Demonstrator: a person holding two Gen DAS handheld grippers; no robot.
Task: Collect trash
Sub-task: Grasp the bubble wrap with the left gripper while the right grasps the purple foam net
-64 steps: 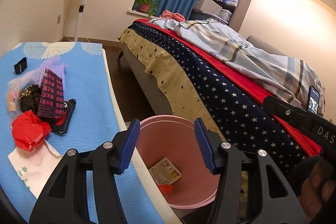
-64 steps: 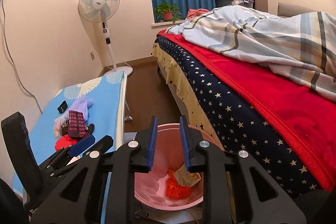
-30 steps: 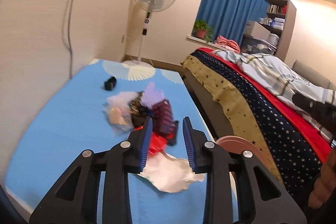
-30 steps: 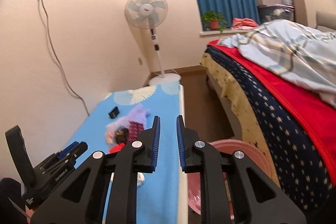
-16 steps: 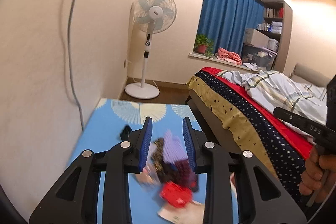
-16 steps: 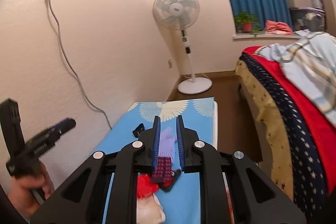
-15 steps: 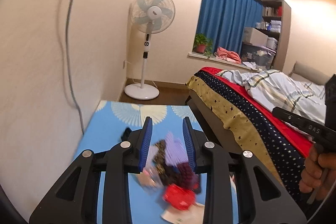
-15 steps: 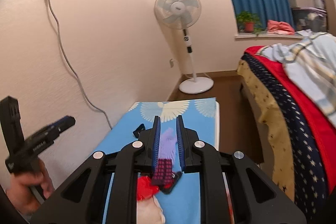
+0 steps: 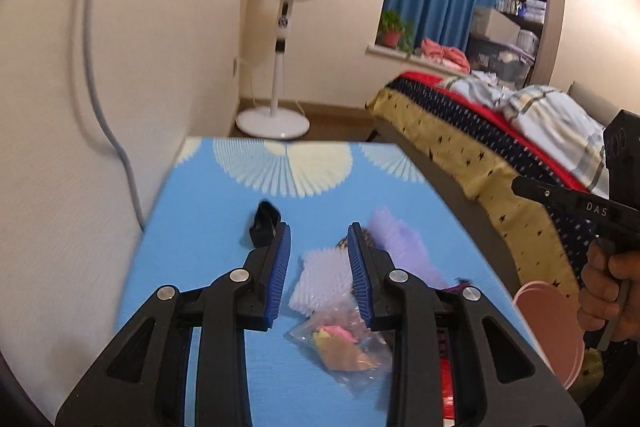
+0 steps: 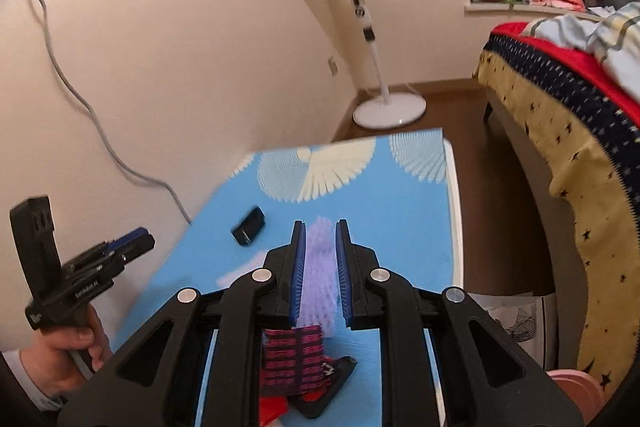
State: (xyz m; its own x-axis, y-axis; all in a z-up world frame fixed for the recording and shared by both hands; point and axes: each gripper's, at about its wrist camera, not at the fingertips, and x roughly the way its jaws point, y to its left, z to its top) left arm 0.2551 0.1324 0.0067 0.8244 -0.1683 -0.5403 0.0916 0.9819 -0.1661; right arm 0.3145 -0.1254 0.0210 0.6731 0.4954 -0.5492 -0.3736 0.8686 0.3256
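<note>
Both grippers (jaws apart, empty) hover over table [image 9: 208, 223] litter [image 9: 340, 331].

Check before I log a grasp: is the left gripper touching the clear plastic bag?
Apart. In the left wrist view, the left gripper hovers with open jaws above the clear plastic bag.

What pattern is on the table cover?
Light blue with white fan shapes on the table cover, clearest in the right wrist view.

Both hand-held grippers tilt downward, each gripped in a hand. The left hand-held gripper [image 9: 319, 275] stands partly open, empty. The right hand-held gripper [image 10: 321, 273] shows a narrow gap, empty too.
</note>
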